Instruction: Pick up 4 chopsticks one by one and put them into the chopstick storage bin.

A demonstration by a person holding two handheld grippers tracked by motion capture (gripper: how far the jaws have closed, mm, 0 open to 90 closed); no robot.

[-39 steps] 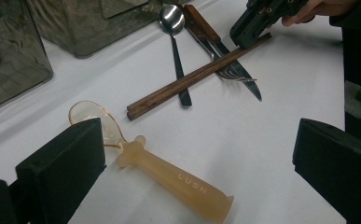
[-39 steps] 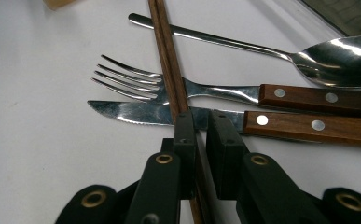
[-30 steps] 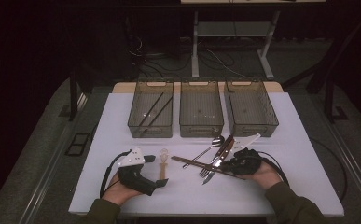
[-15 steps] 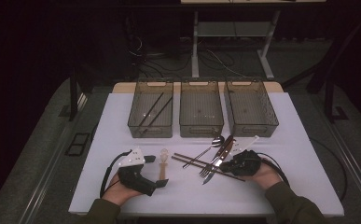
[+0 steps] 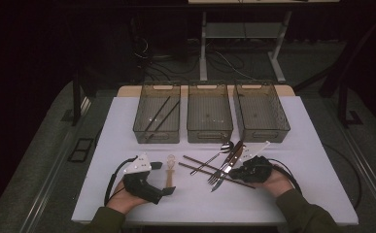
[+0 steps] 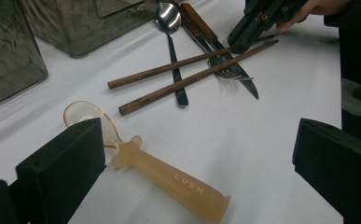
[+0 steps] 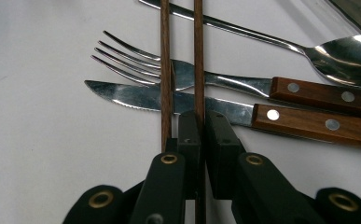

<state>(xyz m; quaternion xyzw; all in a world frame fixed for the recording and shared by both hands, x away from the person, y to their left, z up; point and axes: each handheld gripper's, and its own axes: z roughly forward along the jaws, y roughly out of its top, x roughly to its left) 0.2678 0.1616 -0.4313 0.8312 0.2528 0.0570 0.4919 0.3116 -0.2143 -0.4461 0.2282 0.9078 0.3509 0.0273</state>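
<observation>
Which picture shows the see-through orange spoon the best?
The left gripper view: the orange spoon lies close up between the left gripper's open jaws, with its clear bowl and the letters on its handle plain to see. In the high view it is small and pale beside that gripper.

The one readable text is "LUSN", in small pale capitals along the handle of the translucent amber spoon (image 6: 169, 179) lying on the bench. Nothing else in any view carries legible lettering, numbers or signs.
</observation>
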